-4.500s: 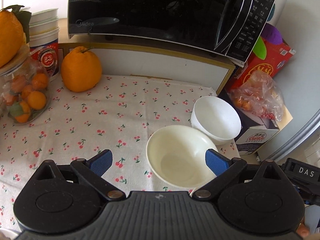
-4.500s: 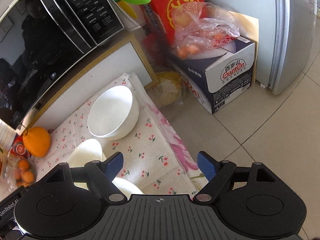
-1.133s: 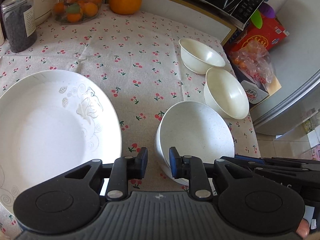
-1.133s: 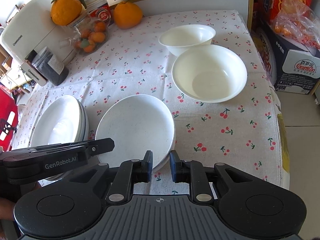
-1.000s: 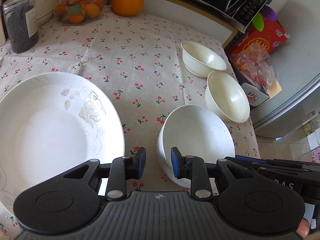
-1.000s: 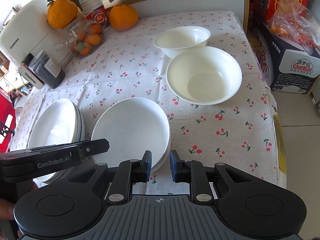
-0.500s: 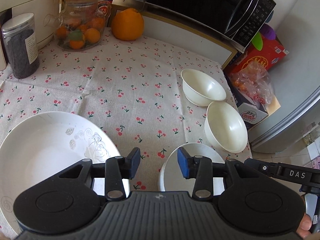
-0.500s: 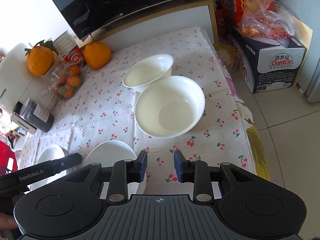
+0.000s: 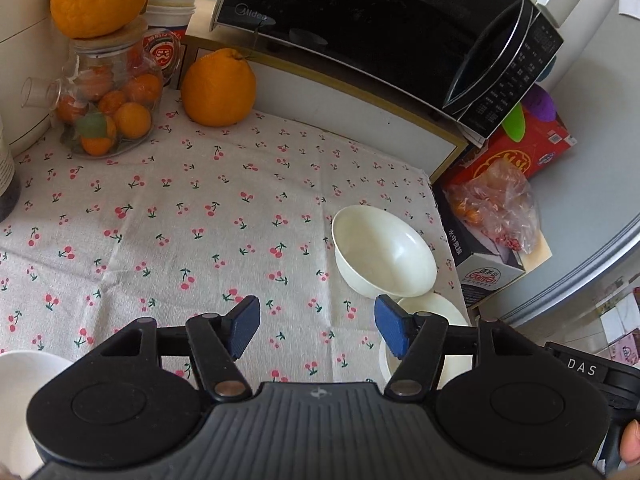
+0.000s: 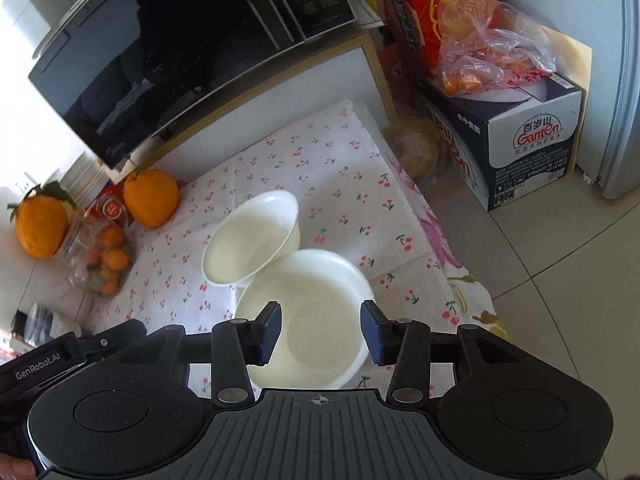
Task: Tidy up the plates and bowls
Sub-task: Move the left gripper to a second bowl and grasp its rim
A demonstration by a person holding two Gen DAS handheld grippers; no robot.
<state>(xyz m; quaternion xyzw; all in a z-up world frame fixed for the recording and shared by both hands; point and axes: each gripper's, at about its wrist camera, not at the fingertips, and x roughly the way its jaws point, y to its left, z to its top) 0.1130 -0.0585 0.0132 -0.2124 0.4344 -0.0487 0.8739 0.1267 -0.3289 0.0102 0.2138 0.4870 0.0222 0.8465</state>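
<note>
- Two white bowls sit near the right edge of the table [image 9: 168,216], on its cherry-print cloth: the smaller bowl [image 10: 250,240] farther back, the wider bowl [image 10: 316,316] nearer the cameras, rims touching or overlapping (the right wrist view does not settle which).
- The right gripper [image 10: 320,334] hangs over the wider bowl, its blue fingers [image 10: 269,332] having just been opening, parted with nothing pressed between them.
- The left gripper [image 9: 318,330] is over bare cloth just left of the bowls; its fingers [image 9: 244,326] have likewise just been opening and grip nothing.
- A white plate [image 9: 16,384] shows at the lower left edge of the left wrist view.
- At the back stand a large orange [image 9: 218,88], a glass jar of small fruit [image 9: 104,116] and a black microwave [image 9: 384,28].
</note>
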